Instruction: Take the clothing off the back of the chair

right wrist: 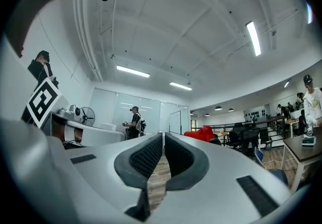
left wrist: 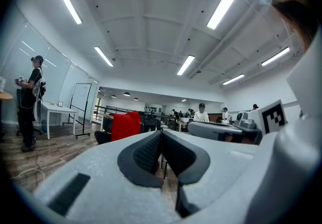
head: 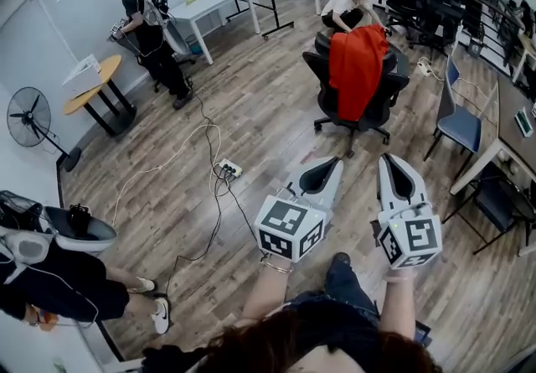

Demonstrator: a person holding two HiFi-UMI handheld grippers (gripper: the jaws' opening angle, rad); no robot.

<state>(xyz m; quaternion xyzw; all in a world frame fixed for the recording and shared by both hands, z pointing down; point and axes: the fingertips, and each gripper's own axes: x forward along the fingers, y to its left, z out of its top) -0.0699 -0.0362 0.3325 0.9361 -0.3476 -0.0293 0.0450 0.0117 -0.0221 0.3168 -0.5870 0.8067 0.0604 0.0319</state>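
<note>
White left gripper (head: 335, 160), first of two: jaws closed together, nothing between them. One red garment (head: 356, 69) hangs over the back of one black office chair (head: 381, 111) at 12 o'clock, well apart from both grippers. Right gripper (head: 390, 158), second of two: jaws closed, empty.

The wood-plank floor (head: 251, 111) carries a black swivel chair (head: 378, 108) on its star base, and a red garment (head: 356, 69) hangs draped over the chair's back. A white power strip (head: 229, 168) lies flat on the boards nearer the camera, with cables (head: 167, 163) trailing from it across the planks toward the left. Also standing on the floor are a fan (head: 29, 117) at the left edge, a round table (head: 92, 82) near it, a white table (head: 213, 4) beyond and a blue chair (head: 459, 124) at the right.
</note>
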